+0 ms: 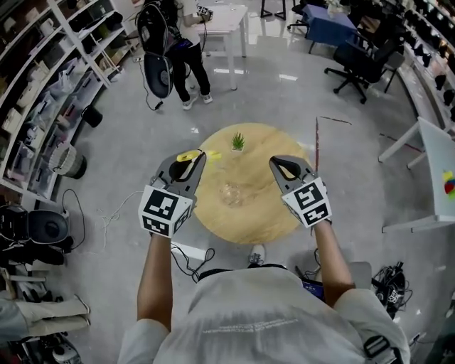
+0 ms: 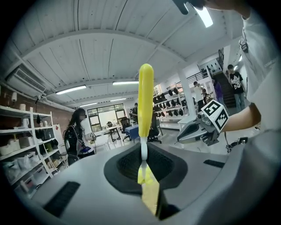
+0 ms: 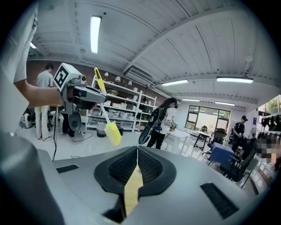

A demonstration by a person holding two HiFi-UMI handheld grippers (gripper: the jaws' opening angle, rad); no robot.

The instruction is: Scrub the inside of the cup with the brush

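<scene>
A clear glass cup (image 1: 231, 193) stands near the middle of a round wooden table (image 1: 264, 215). Over the table's left edge, my left gripper (image 1: 197, 158) is shut on a yellow brush (image 1: 188, 156). In the left gripper view the brush (image 2: 145, 99) stands upright out of the closed jaws (image 2: 143, 166), handle end up. The right gripper view shows that brush (image 3: 112, 133) hanging head down from the left gripper (image 3: 82, 94). My right gripper (image 1: 274, 163) hovers over the table's right side, shut with nothing in it (image 3: 137, 159). Both grippers are short of the cup.
A small green plant (image 1: 237, 141) sits at the table's far edge. A person (image 1: 188, 51) stands beyond by a white table (image 1: 229, 20). Shelves (image 1: 43, 92) line the left, with a fan (image 1: 68, 161) and cables (image 1: 106, 217) on the floor. Office chairs (image 1: 359, 62) stand far right.
</scene>
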